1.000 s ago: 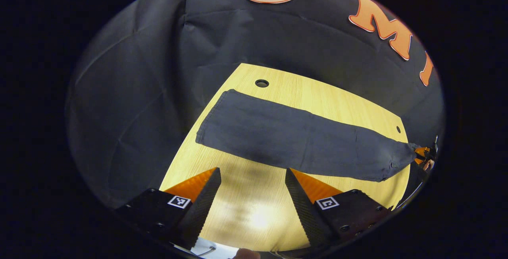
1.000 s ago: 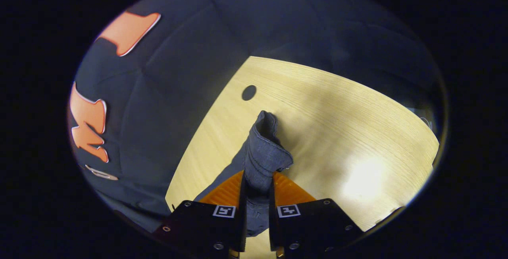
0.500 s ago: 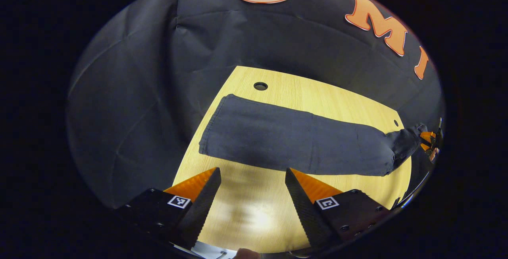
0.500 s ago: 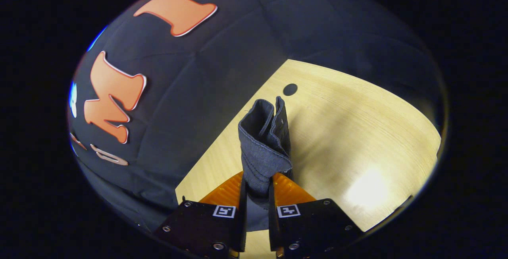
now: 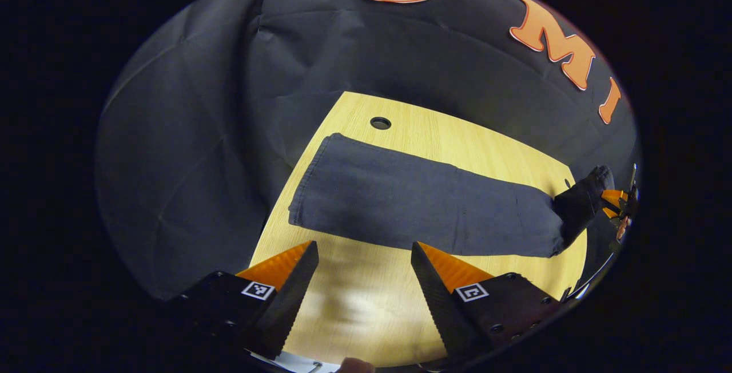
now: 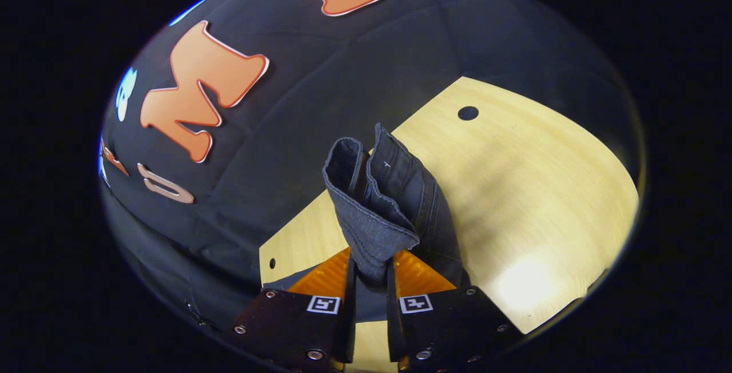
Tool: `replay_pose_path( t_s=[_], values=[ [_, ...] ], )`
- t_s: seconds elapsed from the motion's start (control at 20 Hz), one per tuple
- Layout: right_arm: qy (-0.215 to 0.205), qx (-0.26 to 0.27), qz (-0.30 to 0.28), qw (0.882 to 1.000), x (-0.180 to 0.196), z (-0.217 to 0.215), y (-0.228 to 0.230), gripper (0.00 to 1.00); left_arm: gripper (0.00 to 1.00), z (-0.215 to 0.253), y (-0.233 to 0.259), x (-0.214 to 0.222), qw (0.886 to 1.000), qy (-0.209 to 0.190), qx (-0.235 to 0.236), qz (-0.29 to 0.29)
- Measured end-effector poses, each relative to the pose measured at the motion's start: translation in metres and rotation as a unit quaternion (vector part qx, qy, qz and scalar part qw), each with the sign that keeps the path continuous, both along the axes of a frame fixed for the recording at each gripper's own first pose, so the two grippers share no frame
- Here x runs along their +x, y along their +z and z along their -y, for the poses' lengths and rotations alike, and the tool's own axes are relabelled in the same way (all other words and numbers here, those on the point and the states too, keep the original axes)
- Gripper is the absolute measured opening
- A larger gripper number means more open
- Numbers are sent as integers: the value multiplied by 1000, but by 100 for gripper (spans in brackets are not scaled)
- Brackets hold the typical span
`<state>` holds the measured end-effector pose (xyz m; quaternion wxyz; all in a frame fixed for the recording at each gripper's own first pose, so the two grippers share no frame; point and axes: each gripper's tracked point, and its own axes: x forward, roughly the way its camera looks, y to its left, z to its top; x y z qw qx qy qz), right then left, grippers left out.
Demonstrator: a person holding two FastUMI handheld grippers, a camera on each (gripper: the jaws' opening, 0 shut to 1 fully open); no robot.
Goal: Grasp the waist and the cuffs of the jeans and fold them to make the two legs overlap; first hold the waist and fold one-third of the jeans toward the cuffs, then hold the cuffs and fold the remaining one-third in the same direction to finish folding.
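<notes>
Dark denim jeans (image 5: 423, 204), cuffs (image 6: 377, 190) bunched.

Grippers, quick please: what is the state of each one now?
Left gripper: open, holding nothing, above the table.
Right gripper: shut on the jeans.

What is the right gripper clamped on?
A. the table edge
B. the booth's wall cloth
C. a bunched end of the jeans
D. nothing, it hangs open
C: in the right gripper view both fingers of the right gripper press on a bunched end of the jeans, lifted off the table.
</notes>
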<state>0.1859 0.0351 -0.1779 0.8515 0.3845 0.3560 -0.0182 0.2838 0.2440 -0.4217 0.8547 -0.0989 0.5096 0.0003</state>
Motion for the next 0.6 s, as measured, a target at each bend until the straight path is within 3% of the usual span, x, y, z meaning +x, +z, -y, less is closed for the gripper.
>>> replay_pose_path(
  t_s=[0.6],
  values=[
    [62, -16, -22, 998, 3, -108, -22, 24, 99, 8, 5, -2, 999, 27, -42, -15]
  ],
)
